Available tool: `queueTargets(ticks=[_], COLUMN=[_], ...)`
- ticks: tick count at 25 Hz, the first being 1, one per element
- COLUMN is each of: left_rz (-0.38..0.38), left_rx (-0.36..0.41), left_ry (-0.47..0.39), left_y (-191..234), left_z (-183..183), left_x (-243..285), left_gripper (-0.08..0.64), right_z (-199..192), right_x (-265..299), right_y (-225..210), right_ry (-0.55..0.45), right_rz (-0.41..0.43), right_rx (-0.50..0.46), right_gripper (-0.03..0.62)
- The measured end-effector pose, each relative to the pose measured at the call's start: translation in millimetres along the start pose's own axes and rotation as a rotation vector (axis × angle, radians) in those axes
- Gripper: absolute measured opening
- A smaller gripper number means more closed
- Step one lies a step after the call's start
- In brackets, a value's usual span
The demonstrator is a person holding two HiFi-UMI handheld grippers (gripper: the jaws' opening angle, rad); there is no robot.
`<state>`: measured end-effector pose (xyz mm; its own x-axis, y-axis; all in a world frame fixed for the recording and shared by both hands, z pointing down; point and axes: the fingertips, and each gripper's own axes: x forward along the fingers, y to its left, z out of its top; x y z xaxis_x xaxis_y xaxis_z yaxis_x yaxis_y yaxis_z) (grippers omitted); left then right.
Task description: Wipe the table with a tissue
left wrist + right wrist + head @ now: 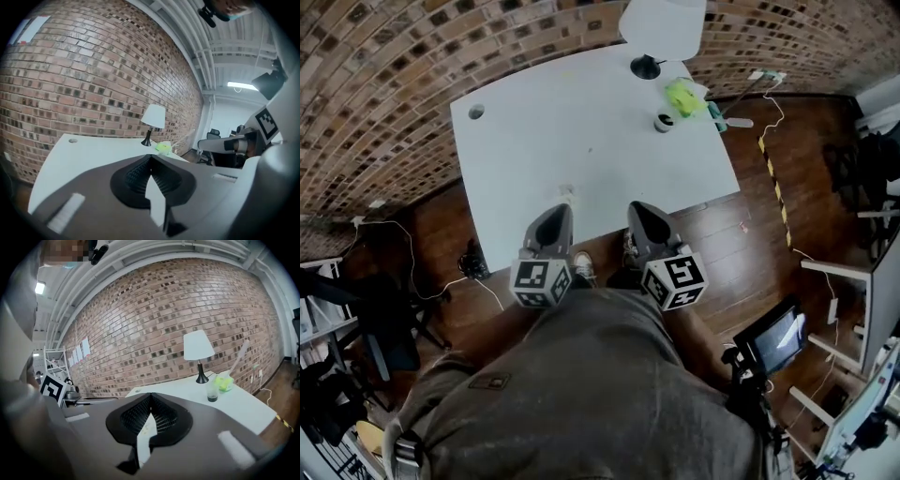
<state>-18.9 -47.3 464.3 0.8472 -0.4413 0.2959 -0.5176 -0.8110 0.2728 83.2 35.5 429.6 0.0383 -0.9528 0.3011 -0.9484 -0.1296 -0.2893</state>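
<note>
Left hand-held gripper (pixel 150 159) and right hand-held gripper (pixel 150 397) closed, empty, at table's (pixel 581 131) near edge, lamp (pixel 664 28) far across

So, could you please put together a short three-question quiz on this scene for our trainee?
1. True or false: the right hand-held gripper holds a tissue.
2. Which lies nearer the lamp: A) the green object, B) the cable hole?
3. Fill in: the jaws of the left hand-held gripper are ____.
Key: 1 false; 2 A; 3 shut.
</note>
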Motion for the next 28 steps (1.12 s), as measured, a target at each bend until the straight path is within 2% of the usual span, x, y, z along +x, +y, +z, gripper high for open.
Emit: queueTargets(ticks=[8, 12, 18, 21, 27, 28], left_rz=[0.202, 0.313, 0.430, 0.452, 0.449, 0.446], left_rx=[-0.021, -0.060, -0.110, -0.119, -0.140, -0.144], left_ry=[0.039, 0.050, 0.033, 0.054, 0.125, 0.141], left_y=[11, 9, 36, 53, 74, 76], left_z=[-5, -10, -17, -25, -50, -55], left_x=[33, 36, 30, 24, 17, 15], left_gripper=[0.002, 0.002, 0.002, 0.002, 0.002, 0.002], right_z=[-11, -21, -34, -53, -102, -110], right_x=[47, 64, 92, 108, 140, 144], right_y=[-27, -35, -35, -24, 3, 9], right_ry=[0.140, 0.202, 0.267, 0.329, 0.441, 0.462], right_rz=[0.191, 0.303, 0.385, 0.408, 0.463, 0.478], right_rx=[-0.052, -0.067, -0.125, -0.188, -0.296, -0.315], right_gripper=[0.012, 0.012, 0.012, 0.012, 0.017, 0.035])
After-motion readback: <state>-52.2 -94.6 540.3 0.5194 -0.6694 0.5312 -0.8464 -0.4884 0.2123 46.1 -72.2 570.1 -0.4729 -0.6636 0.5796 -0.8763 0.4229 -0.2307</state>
